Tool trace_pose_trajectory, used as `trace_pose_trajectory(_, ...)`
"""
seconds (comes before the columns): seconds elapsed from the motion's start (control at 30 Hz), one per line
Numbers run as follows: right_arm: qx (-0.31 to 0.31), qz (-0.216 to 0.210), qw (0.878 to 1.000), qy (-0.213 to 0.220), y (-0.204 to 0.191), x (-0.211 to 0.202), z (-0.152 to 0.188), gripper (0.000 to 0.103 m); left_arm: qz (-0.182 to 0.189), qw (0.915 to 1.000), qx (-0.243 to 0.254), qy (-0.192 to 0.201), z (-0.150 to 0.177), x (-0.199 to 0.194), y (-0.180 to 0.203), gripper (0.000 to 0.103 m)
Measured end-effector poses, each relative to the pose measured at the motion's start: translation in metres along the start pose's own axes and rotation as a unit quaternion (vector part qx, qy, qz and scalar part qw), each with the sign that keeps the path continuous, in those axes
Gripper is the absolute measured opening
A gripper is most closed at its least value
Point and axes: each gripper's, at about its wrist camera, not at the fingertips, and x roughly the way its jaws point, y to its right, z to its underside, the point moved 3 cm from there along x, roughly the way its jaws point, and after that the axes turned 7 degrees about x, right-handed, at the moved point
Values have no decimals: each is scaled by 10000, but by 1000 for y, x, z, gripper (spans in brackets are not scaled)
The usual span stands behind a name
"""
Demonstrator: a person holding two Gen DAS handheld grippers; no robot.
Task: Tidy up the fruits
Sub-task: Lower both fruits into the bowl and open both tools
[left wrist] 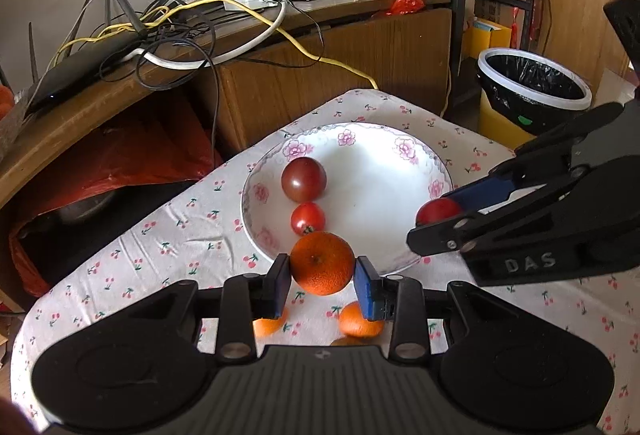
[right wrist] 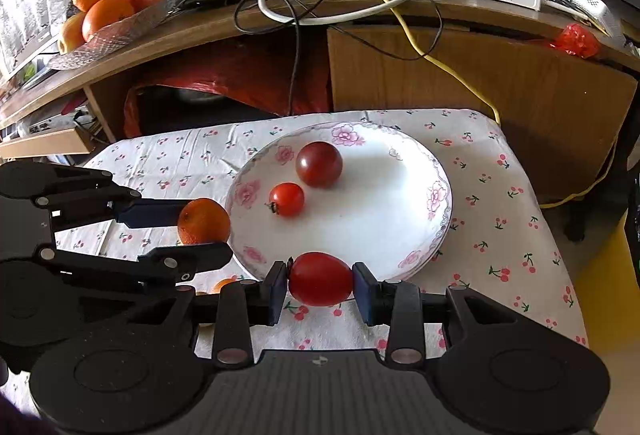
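Two fruits are held above the near edge of a plate (right wrist: pixel 420 195), one in each gripper. Nearest in the right wrist view, the right gripper (right wrist: pixel 320 285) has its jaws closed on a red tomato (right wrist: pixel 320 278) just short of the plate's near rim. In the left wrist view, the left gripper (left wrist: pixel 322 277) has its jaws closed on a mandarin (left wrist: pixel 322 263) at the rim's left side.

Beneath the left gripper, at least two more mandarins (left wrist: pixel 360 321) are seen lying on the cherry-print cloth (left wrist: pixel 160 235) covering the desk, not yet collected.

Farther on, a small tomato (right wrist: pixel 286 199) and a dark tomato (right wrist: pixel 319 164) are already resting apart on the plate.

The task is judged roughly half done: two fruits placed, two about to be set down, the loose mandarins left.
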Motion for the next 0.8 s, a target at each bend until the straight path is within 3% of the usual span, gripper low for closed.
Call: trace_pose_trajectory(0.8, 196, 56, 9998, 53, 18, 18, -7, 35, 83, 9994, -278, -174, -5, 40, -4, 42)
